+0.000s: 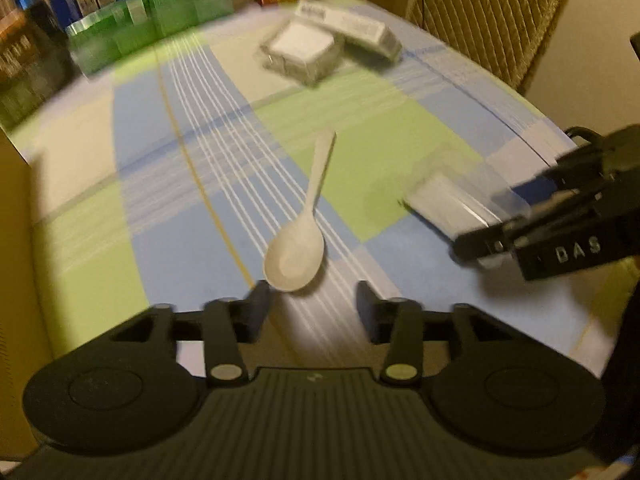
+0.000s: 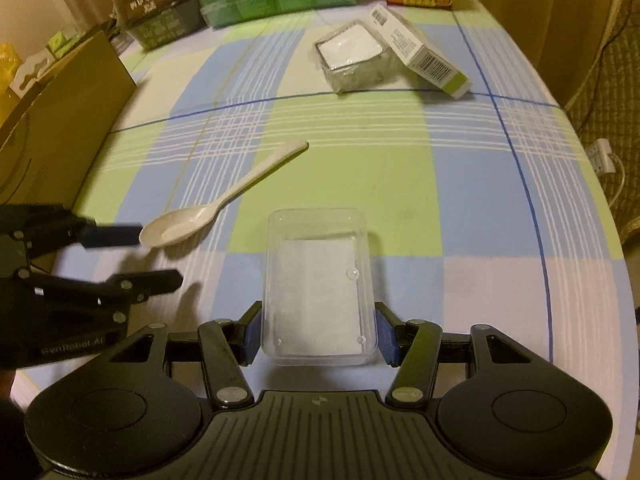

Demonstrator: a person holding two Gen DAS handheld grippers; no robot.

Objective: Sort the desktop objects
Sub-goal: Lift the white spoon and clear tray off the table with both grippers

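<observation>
Your right gripper (image 2: 318,336) is clamped on the clear rectangular plastic tray (image 2: 318,280), its blue pads pressed against the tray's two long walls at the near end. The tray sits low over the blue, green and white checked tablecloth (image 2: 460,184); whether it touches the cloth you can't quite tell from here.

Left of the tray, well apart from it, lies the white plastic spoon (image 2: 208,212), bowl nearest you and handle pointing away toward the far side of the tray. Your left gripper (image 1: 314,298) has its jaws parted with nothing between them; one fingertip (image 2: 116,234) is just beside the spoon's bowl, though that wrist view is blurred.

Beyond the tray, a grey square box with a white top (image 2: 352,56) rests against a white and green carton with a barcode (image 2: 424,52).
</observation>
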